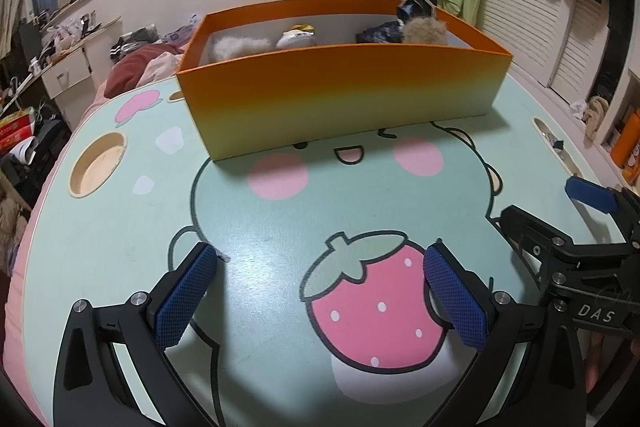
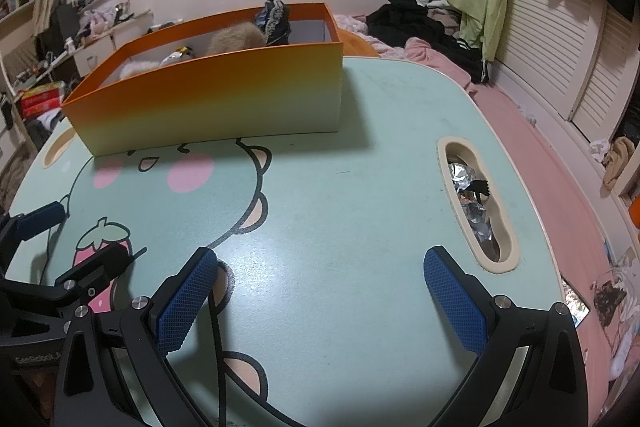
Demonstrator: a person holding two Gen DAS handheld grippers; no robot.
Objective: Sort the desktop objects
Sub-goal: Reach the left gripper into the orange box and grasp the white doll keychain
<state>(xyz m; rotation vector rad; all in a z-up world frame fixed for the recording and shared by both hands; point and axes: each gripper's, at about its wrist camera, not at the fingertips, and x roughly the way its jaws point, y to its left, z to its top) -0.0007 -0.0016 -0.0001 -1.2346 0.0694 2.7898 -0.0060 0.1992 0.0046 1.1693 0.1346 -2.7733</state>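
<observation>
Cluttered bedroom; mint cartoon-print bench (image 1: pixel 280 227) carries one orange box (image 1: pixel 340 95) at its far side.

Left to right, we see a white fluffy item (image 1: pixel 236 47), a small white-and-yellow piece (image 1: pixel 296 37), a dark patterned bundle (image 1: pixel 380 33) and a tan fur ball (image 1: pixel 424 33), all already inside the box. We judge them light, soft and compressible; take each at mid-bulk and pinch gently. Left tool (image 1: pixel 320 291) and right tool (image 2: pixel 320 291) both stand wide and empty over bare bench. A side slot (image 2: pixel 476 203) holds crumpled foil.

One orange box (image 1: pixel 340 95), two fluffy items (image 1: pixel 236 47), one table (image 1: pixel 260 227), two grippers (image 1: pixel 320 291).
</observation>
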